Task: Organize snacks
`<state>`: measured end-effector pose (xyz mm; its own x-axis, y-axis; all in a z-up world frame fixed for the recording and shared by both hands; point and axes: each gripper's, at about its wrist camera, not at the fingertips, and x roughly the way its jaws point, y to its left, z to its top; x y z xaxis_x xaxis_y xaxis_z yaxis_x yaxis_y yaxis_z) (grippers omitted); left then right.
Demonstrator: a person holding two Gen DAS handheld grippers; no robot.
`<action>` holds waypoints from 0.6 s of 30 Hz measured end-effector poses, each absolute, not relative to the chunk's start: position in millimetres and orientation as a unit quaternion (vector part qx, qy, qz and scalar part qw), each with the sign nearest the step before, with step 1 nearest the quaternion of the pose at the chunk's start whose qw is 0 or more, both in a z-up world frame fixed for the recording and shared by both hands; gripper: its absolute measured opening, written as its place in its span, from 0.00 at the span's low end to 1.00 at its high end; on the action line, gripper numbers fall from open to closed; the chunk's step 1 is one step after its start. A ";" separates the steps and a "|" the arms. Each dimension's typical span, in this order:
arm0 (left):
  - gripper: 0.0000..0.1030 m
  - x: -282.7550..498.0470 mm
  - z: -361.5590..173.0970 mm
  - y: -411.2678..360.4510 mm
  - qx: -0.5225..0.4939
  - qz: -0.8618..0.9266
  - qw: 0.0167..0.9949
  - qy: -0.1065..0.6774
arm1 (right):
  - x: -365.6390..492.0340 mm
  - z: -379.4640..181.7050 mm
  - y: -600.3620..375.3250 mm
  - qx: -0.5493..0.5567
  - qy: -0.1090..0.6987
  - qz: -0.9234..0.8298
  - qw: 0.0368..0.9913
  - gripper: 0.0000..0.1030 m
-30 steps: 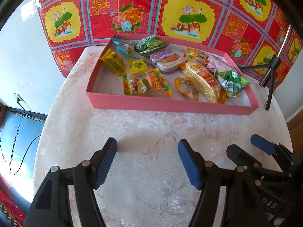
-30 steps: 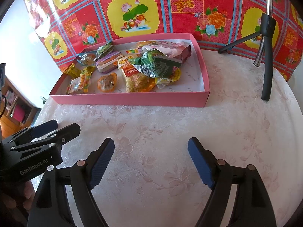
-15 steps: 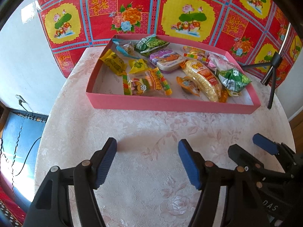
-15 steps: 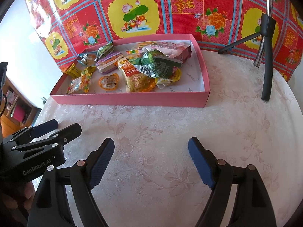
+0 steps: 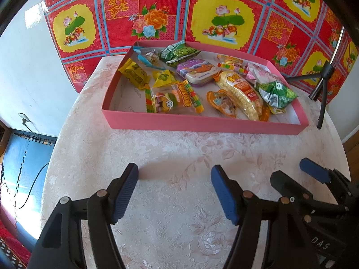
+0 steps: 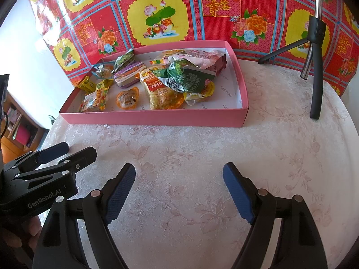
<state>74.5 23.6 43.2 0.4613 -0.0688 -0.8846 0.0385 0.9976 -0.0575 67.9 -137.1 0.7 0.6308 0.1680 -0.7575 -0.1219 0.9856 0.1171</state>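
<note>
The orange jelly cup [image 5: 222, 100] has shifted inside the pink box [image 5: 202, 123]. All visible snacks lie inside it; both my grippers' fingers [image 5: 125, 188] [image 6: 237, 190] spread, empty, short of it.

Landmark: pink tray [image 5: 202, 123]; tablecloth [image 5: 179, 157] on the near side of its front wall lies bare, open passage; inside, snack packets [image 5: 237, 92] crowd the middle and left, with a bare strip of floor at the right end [image 6: 233, 89]; black tripod [image 6: 314, 78] stands just right of the tray, legs spread; patterned red backdrop [image 6: 179, 11] closes off its far side
</note>
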 end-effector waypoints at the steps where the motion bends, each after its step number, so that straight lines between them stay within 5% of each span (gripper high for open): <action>1: 0.69 74.5 43.2 23.7 -0.014 -0.031 0.855 0.518 | 67.9 0.7 -137.2 0.027 0.422 0.080 0.903 0.80; 18: 0.69 74.2 43.2 23.8 -0.015 -0.031 0.855 0.518 | 67.9 0.5 -137.3 0.030 0.421 0.080 0.903 0.80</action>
<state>74.2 23.8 43.2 0.4616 -0.0679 -0.8845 0.0374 0.9977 -0.0570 67.9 -137.3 0.5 0.6321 0.1703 -0.7559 -0.1200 0.9853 0.1217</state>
